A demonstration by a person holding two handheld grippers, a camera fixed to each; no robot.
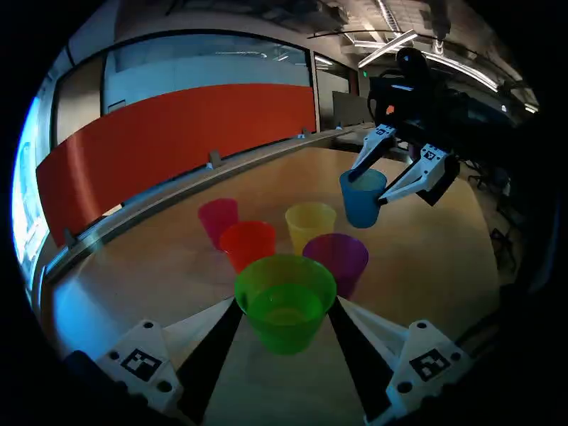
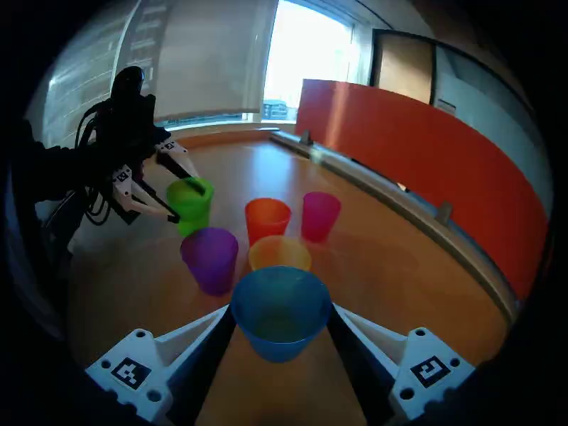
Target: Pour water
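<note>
Left tool (image 1: 285,305) clamped on green cup (image 1: 285,323), right tool (image 2: 281,311) on blue cup (image 2: 280,330); both cups upright, opposite each other across the purple cup (image 1: 337,259). Green cup apparently holds water.

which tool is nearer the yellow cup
Right. The right tool, gripping the blue cup, is just before the yellow cup; the left tool, gripping the green cup, is beyond the purple cup.

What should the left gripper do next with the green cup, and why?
Probably carry the green cup toward the blue cup and stop with its rim just above, before tilting. The left gripper and right gripper each grip an upright cup, well apart; the green one seems to hold liquid, and four other cups stand between them.
</note>
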